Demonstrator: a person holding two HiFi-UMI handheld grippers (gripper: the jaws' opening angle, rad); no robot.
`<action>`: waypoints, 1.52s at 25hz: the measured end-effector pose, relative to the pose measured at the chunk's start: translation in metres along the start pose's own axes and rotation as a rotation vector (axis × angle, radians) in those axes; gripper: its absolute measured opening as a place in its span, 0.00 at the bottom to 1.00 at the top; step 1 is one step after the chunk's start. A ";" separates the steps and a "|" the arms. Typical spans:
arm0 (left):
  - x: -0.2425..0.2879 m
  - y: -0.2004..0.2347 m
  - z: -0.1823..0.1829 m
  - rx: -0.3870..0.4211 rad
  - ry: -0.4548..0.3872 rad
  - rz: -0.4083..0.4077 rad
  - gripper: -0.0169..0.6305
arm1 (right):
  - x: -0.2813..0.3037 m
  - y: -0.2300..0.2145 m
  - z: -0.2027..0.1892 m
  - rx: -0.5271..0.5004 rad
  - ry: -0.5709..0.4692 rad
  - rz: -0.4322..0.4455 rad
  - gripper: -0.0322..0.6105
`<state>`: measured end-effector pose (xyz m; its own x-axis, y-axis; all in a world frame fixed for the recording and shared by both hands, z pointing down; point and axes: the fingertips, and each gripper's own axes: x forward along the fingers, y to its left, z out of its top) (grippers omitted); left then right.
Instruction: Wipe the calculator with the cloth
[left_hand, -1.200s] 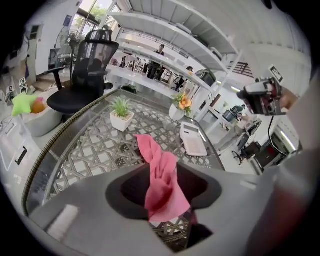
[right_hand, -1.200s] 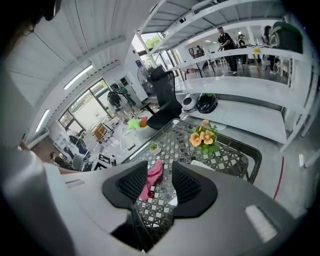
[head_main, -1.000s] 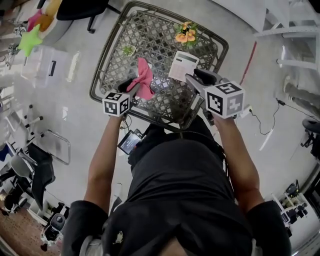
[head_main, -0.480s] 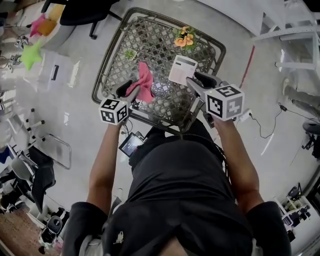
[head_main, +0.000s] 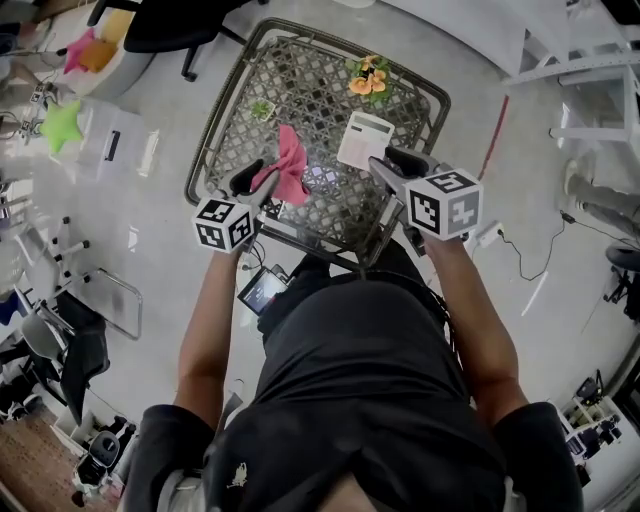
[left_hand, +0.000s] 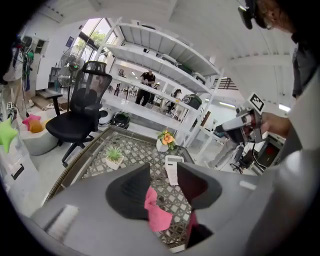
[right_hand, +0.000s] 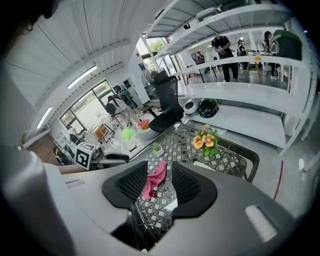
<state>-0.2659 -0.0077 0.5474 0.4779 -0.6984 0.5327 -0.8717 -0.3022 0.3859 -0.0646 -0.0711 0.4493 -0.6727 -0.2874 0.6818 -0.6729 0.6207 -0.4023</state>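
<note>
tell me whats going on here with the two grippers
A person holds a gripper in each hand over a lattice-top table. The left gripper has a pink cloth pinched in its fingers, hanging above the tabletop. The white calculator lies flat on the table just ahead of the right gripper, which hovers open and empty. The cloth is not touching the calculator.
</note>
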 end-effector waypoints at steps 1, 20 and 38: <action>0.000 -0.001 -0.001 -0.008 -0.001 0.001 0.37 | 0.002 0.001 -0.002 -0.001 0.006 0.004 0.29; -0.033 -0.008 0.003 0.002 -0.048 0.042 0.36 | -0.005 0.011 -0.008 -0.117 -0.031 -0.012 0.28; -0.016 -0.007 -0.022 -0.052 0.016 0.002 0.36 | 0.017 0.005 -0.031 -0.097 0.048 -0.026 0.24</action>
<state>-0.2656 0.0196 0.5526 0.4780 -0.6882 0.5458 -0.8662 -0.2662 0.4228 -0.0703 -0.0505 0.4777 -0.6380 -0.2705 0.7210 -0.6556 0.6819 -0.3244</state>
